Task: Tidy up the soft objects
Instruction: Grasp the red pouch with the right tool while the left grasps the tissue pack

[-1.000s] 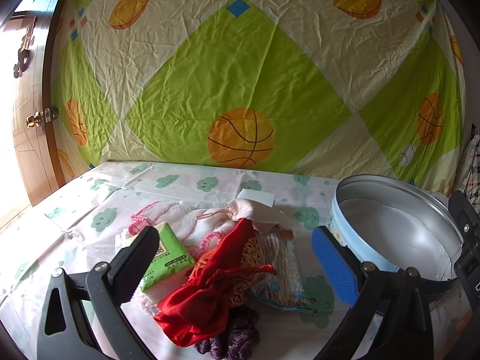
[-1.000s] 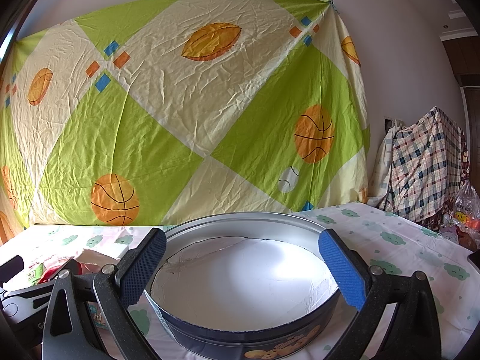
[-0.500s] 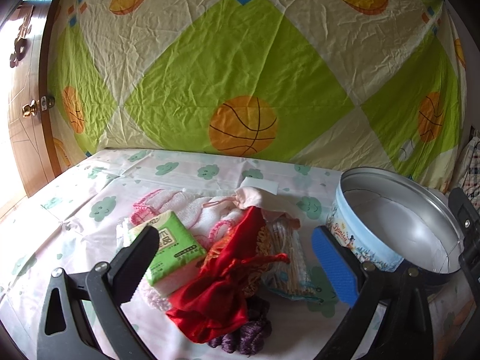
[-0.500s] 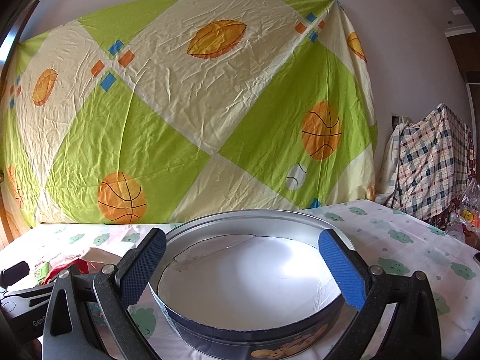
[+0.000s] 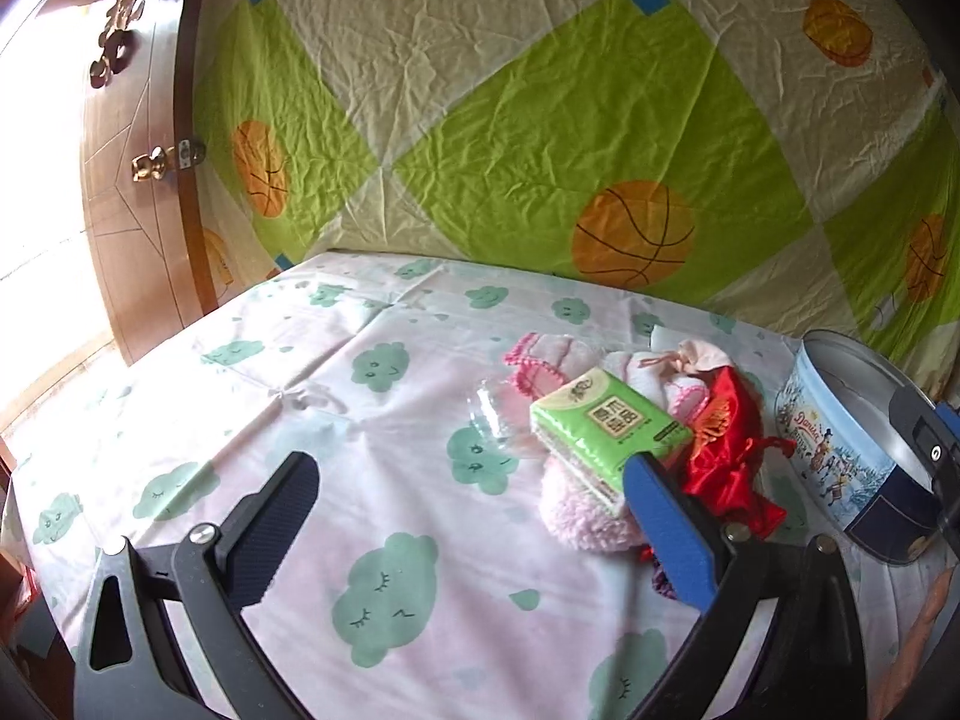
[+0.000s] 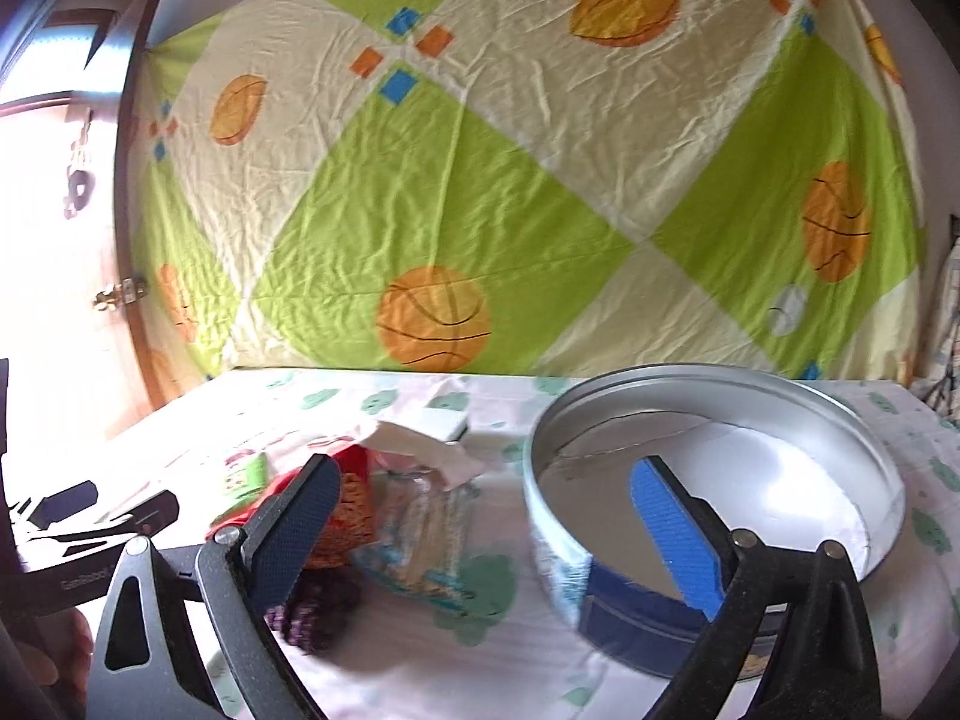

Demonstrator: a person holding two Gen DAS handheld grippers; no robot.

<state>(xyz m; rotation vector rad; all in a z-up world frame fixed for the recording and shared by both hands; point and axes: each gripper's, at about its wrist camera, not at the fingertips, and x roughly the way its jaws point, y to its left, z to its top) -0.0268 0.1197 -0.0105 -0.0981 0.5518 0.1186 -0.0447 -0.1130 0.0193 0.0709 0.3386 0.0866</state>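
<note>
A pile of soft things lies on the cloud-print sheet: a green tissue pack on a pink fluffy cloth, a red drawstring pouch and a purple scrunchie. A round cookie tin, open and empty, stands right of the pile; it also shows in the right wrist view. My left gripper is open and empty, left of the pile. My right gripper is open and empty, between the pile and the tin.
A basketball-print sheet hangs behind the table. A wooden door stands at the left. A clear wrapped packet lies beside the tin.
My left gripper has swung left, so the pile now sits at its right finger. My right gripper has also turned left, from over the tin toward the pile.
</note>
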